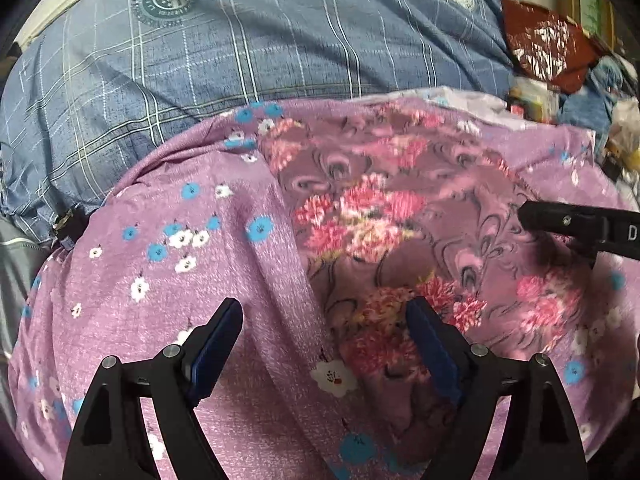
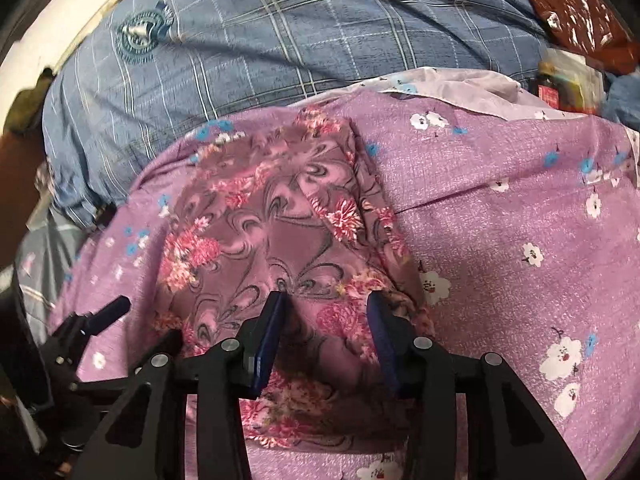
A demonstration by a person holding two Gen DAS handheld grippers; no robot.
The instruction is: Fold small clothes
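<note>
Flowery cloth [image 2: 280, 240] on purple sheet [image 2: 500, 240] – soft, light, floppy; grab near edge. Left gripper [image 1: 324, 344] jaws wide apart, right gripper [image 2: 326, 336] jaws half apart – both empty.

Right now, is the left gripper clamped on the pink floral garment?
No: in the left wrist view the left gripper stands wide open above the pink floral garment, its blue pads well apart and gripping no fabric.

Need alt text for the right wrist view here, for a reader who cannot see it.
The right gripper hangs over a small mauve garment with pink flowers, its blue-padded jaws part open and nothing gripped. The garment lies on a lilac floral sheet, with a blue plaid quilt behind; the left gripper shows at lower left.
</note>
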